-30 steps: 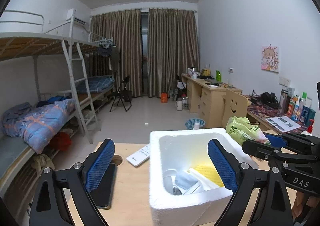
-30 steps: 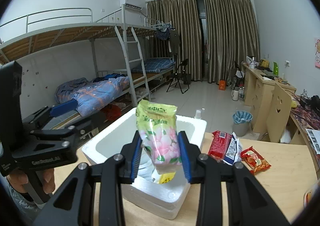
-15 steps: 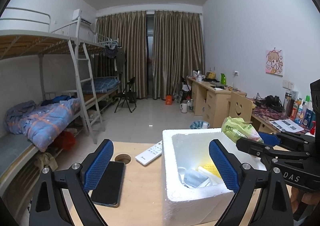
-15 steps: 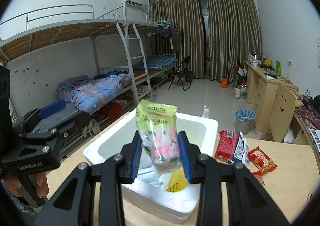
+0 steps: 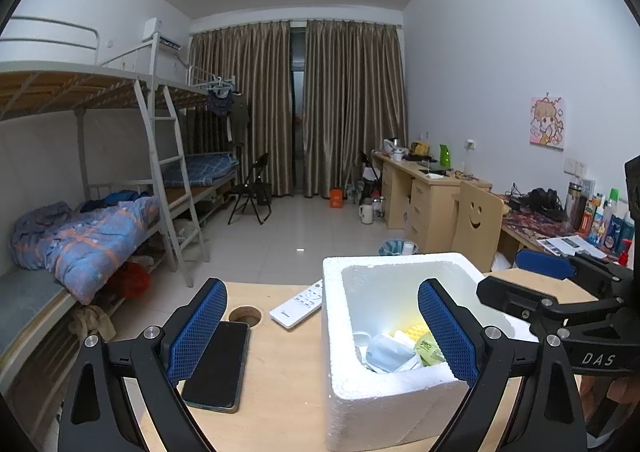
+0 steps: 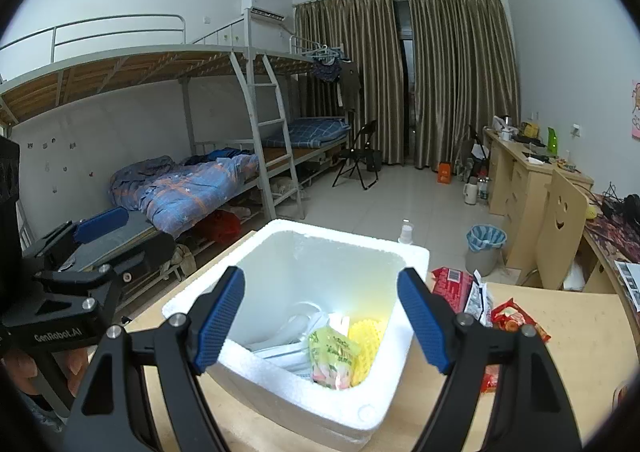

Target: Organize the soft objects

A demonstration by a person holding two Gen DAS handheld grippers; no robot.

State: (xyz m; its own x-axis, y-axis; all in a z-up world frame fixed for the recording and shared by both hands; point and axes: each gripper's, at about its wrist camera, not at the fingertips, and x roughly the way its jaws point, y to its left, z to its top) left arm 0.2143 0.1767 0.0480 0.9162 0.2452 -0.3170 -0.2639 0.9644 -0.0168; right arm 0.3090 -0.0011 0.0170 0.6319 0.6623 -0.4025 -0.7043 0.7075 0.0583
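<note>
A white foam box (image 6: 280, 384) (image 5: 384, 404) stands on the wooden table. Inside it lies a green and pink tissue pack (image 6: 334, 356) (image 5: 428, 348), beside a yellow sponge (image 6: 368, 336) and white and grey soft packets (image 5: 386, 352). My right gripper (image 6: 320, 316) hovers above the box, its jaws opening, with nothing between its blue pads. My left gripper (image 5: 322, 328) stands open over the box's left wall and holds nothing. Each gripper shows at the edge of the other's view.
Red and orange snack packets (image 6: 508, 324) lie on the table right of the box. A black phone (image 5: 218, 364), a white remote (image 5: 302, 304) and a cable hole (image 5: 245, 316) lie left of it. A bunk bed, a desk and a chair stand beyond.
My right gripper opened and the tissue pack dropped into the foam box. The left gripper shifted slightly left, so the box now sits further right in its view.
</note>
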